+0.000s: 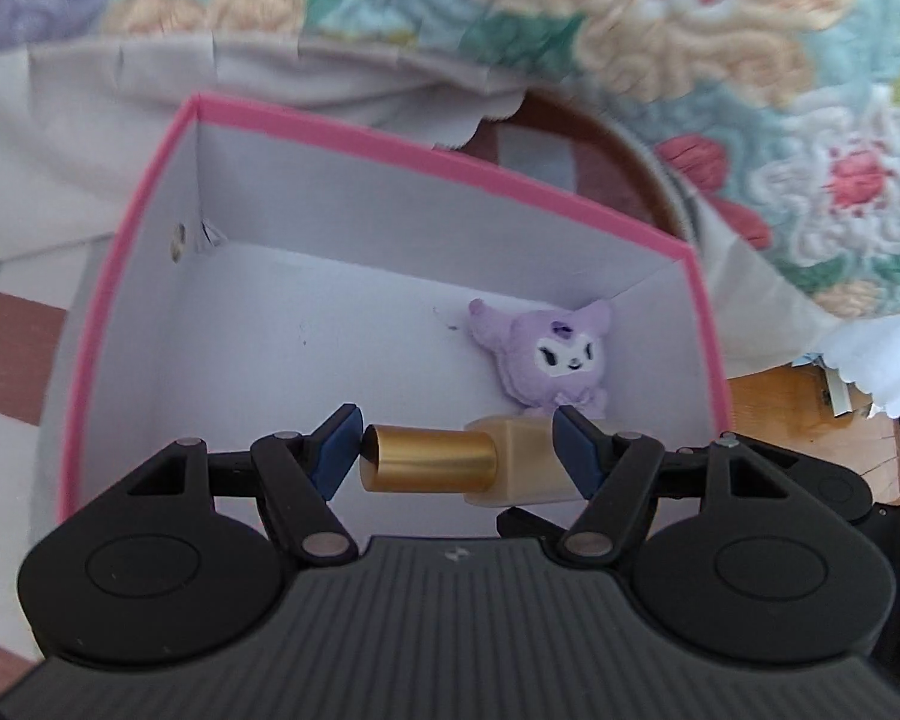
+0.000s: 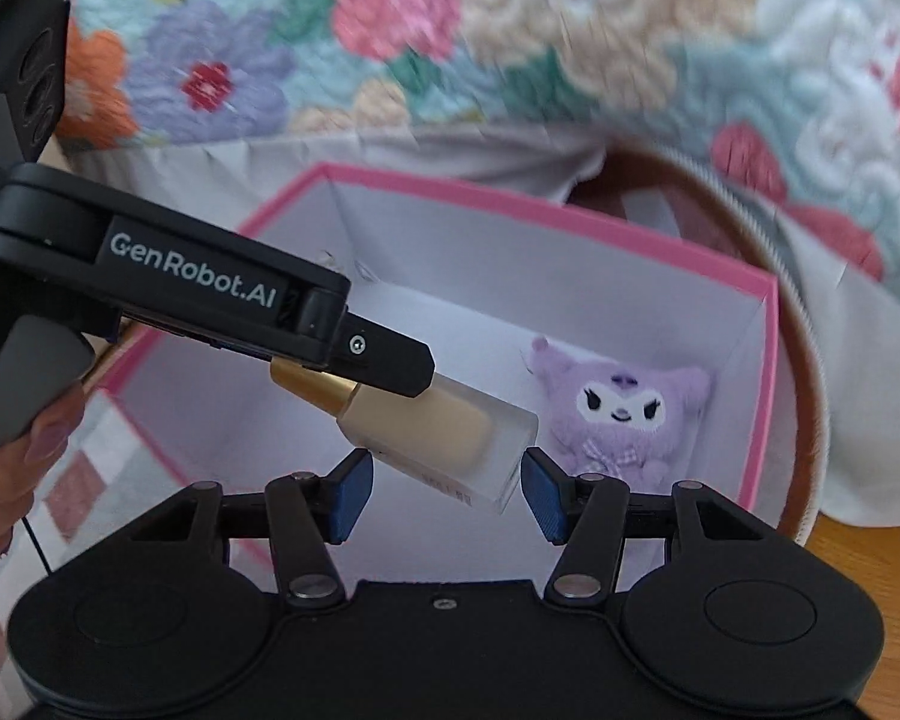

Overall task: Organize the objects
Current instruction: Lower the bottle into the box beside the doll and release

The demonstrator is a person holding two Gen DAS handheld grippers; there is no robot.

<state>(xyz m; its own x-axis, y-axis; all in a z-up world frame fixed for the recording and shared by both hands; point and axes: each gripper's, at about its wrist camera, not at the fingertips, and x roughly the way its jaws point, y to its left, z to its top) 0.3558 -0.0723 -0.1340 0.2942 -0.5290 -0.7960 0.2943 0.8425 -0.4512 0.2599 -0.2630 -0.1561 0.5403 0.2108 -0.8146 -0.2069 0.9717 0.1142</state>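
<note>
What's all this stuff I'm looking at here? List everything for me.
Box: one, pink outside, white inside, on the table.
Plush toy: one, purple, in the box's far right corner.
Foundation bottle: one, frosted beige with gold cap, held over the box.
Floral quilt: one, pastel, behind the box.
Checked tablecloth: one, pink and white, left of the box.
Wooden table: one, brown, at right.
Left gripper: black, blue pads, jaws around the bottle.
Right gripper: black, blue pads, jaws open.
Person's hand: one, on the left gripper's handle.
</note>
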